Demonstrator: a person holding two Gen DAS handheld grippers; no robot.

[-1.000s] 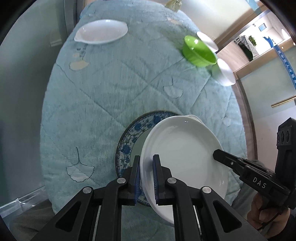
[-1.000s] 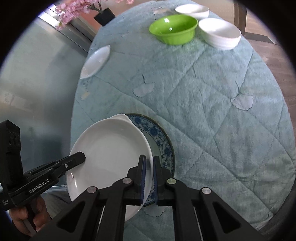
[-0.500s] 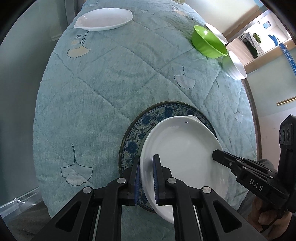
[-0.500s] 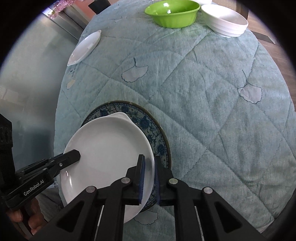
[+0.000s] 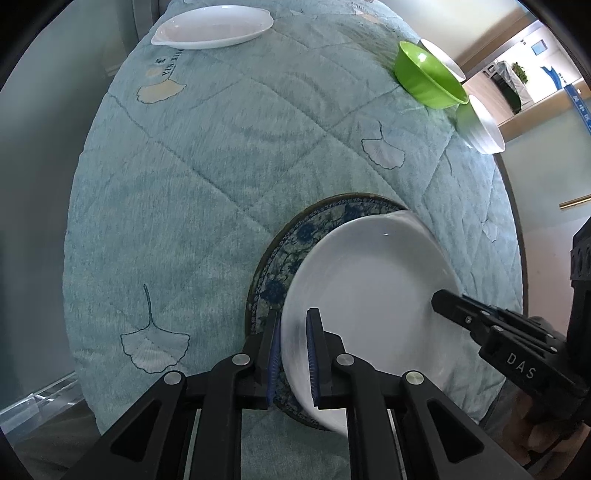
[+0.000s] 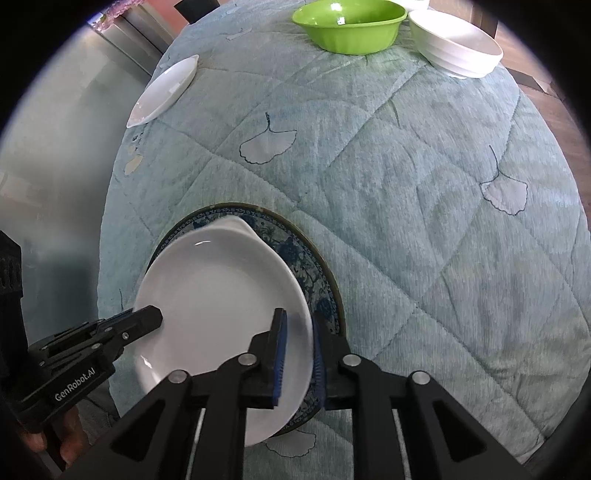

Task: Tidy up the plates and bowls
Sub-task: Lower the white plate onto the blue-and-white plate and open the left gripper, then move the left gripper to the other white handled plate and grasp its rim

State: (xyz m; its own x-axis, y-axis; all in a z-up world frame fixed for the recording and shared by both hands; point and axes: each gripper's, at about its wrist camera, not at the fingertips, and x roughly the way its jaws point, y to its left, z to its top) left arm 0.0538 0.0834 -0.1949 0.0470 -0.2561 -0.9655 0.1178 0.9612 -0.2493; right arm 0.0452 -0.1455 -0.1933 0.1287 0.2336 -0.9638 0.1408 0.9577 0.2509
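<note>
Item: white plate [image 5: 373,295], gripped at opposite rims by left gripper [image 5: 293,354] and right gripper [image 6: 297,354], fingers closed on it, over patterned plate [image 6: 295,251]. Not released. Outstanding beyond patterned plate: second white plate [image 5: 212,27], green bowl [image 6: 347,26], white bowls [image 6: 456,48].

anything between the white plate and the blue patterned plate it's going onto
Nothing visible. The white plate, gripped at opposite rims by the left gripper and right gripper, sits directly over the blue patterned plate, whose exposed rim is bare. The bowls sit far off.
</note>
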